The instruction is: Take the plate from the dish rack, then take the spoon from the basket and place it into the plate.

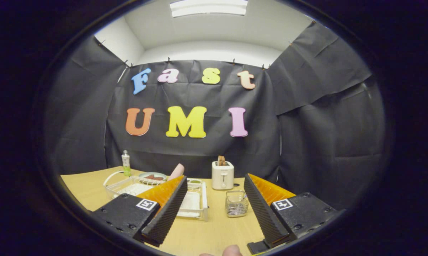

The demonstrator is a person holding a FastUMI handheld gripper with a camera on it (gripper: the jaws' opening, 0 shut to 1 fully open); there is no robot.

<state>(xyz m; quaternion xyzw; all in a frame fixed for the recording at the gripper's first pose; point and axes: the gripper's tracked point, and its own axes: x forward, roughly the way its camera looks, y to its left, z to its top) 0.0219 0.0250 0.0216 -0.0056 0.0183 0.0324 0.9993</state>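
Beyond the wide-open gripper [214,209], bare table [214,231] leads to dish rack [196,201] and basket [236,203].

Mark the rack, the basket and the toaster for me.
rack [204,202]: gripper view, right rail.
basket [236,204]: gripper view, front mesh wall, between the open tool's fingers.
toaster [222,176]: gripper view, front face.

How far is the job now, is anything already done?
Nothing looks done. The gripper is open, holding nothing, well back from the dish rack. The plate sits at the rack's far end. The wire basket stands just ahead between the fingers; its contents are unclear. Both pickups remain.
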